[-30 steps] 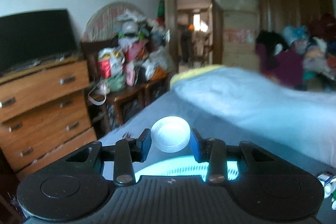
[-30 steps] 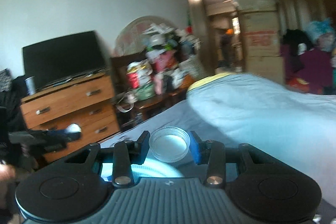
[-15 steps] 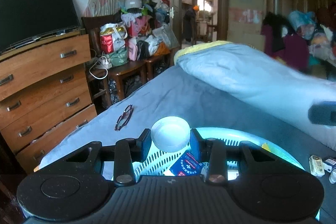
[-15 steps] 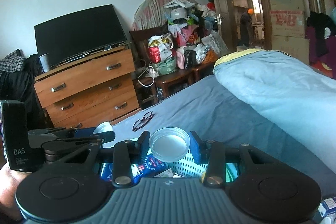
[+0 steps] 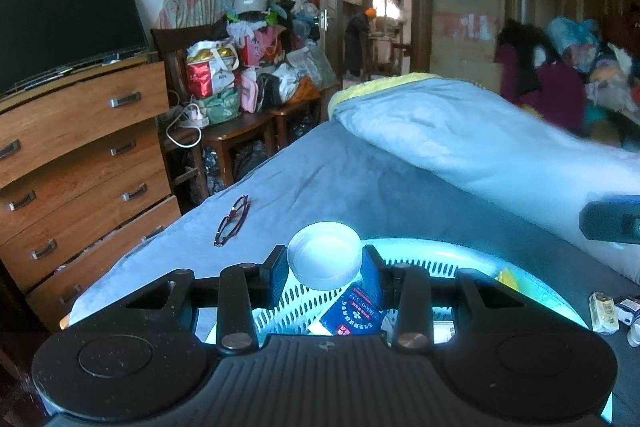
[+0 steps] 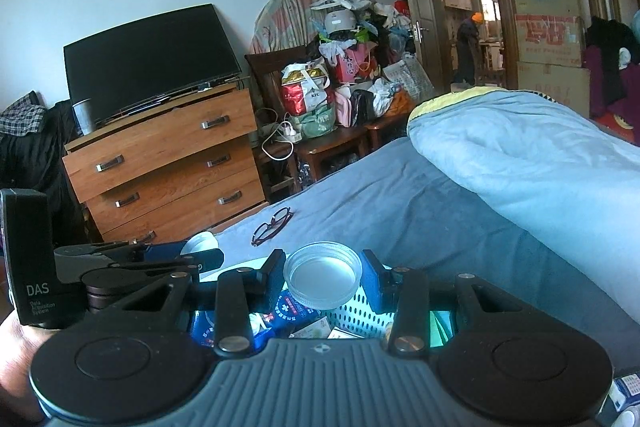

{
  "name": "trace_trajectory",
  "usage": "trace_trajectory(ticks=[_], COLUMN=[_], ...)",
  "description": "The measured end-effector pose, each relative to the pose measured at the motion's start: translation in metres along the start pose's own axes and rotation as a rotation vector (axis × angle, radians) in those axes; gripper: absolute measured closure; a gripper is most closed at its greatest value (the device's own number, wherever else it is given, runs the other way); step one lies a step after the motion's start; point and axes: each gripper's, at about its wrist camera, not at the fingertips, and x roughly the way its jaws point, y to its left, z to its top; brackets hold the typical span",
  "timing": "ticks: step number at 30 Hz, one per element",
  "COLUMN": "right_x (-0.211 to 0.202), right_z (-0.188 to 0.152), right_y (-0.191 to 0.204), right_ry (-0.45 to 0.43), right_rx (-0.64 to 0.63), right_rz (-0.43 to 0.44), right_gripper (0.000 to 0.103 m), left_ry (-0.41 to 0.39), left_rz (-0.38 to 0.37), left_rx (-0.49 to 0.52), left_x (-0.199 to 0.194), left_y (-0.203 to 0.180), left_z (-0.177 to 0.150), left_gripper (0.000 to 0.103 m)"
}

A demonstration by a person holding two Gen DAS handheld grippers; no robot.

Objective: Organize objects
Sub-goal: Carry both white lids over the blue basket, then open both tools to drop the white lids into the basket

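Bed (image 5: 360, 179) w/ grey-blue sheet carries everything; rolled blue duvet (image 5: 480, 131) lies along its right side. Vs 1 s ago both cams have tipped down and steadied: then only bedding and room showed past the fingers, now the white slotted basket (image 5: 420, 263) sits right under both grippers, w/ blue packets already inside. Judgement: the carry is over and both lids are at the drop point, so letting go into the basket looks like the next step.

Left gripper (image 5: 325, 267) is clamped on a white lid (image 5: 325, 261), held across its width. The lid is round, so no real long axis; its face tilts up and toward the cam. Right gripper (image 6: 323, 277) pinches a clear ribbed lid (image 6: 323, 275) the same way, hollow side up, over the basket's far rim (image 6: 360, 307).

Glasses (image 5: 232, 221) lie folded on the sheet beyond the basket, well apart. Small boxes (image 5: 604, 311) sit just right of the basket.
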Motion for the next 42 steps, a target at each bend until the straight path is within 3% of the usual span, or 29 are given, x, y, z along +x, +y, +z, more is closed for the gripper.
trace_trajectory(ticks=[28,29,30,31,37,42], right_x=[0.015,0.016,0.013,0.010,0.000,-0.030], right_z=[-0.005,-0.004,-0.004,-0.005,-0.007,-0.027], right_y=[0.002,0.005,0.007,0.008,0.000,-0.020], right_ry=[0.021,0.015,-0.003,-0.028,-0.060,-0.116], right_rx=[-0.012,-0.028,-0.042,-0.045,-0.007,0.030], right_rz=[0.007,0.001,-0.012,-0.022,-0.016,-0.027], right_gripper=[0.058,0.044,0.019,0.012,0.017,0.018], left_ry=[0.015,0.013,-0.001,-0.034,-0.061,-0.091], left_rz=[0.006,0.014,0.030,0.060,0.077,0.016], left_rx=[-0.005,-0.004,0.000,0.004,-0.016,-0.018], left_x=[0.009,0.010,0.009,0.005,-0.002,-0.015], left_y=[0.002,0.002,0.002,0.002,0.008,-0.005], left_z=[-0.003,-0.003,-0.004,-0.004,-0.001,0.001], left_gripper=[0.061,0.041,0.010,0.000,0.000,0.000])
